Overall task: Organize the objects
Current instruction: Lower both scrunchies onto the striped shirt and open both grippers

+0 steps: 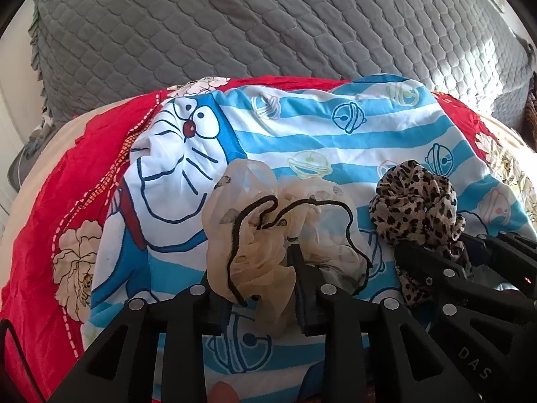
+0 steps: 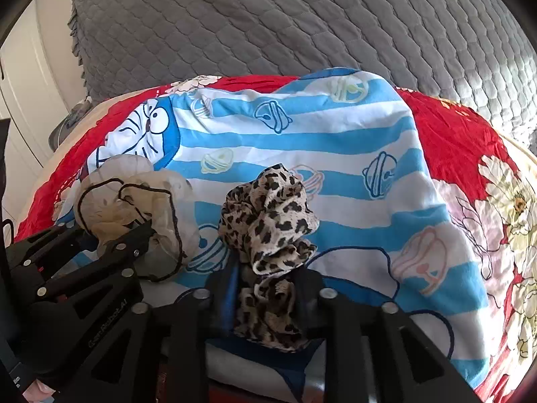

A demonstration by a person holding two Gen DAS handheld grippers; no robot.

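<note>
The left gripper [image 1: 265,299] is seen with fingers slightly parted; the cream sheer scrunchie [image 1: 268,235] lies loosely between them, not clamped. The right gripper [image 2: 268,299] likewise has fingers slightly parted around the leopard-print scrunchie [image 2: 268,221], without pressure. Both scrunchies rest side by side near the front edge of the blue-striped cartoon cloth [image 2: 352,154]. Beneath it a red floral cover [image 1: 50,201] is spread. Farthest, a grey quilted bedspread [image 1: 268,27] is visible.

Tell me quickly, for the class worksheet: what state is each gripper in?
Left gripper: open, cream scrunchie lying loose between its fingers.
Right gripper: open, leopard scrunchie lying loose between its fingers.
</note>
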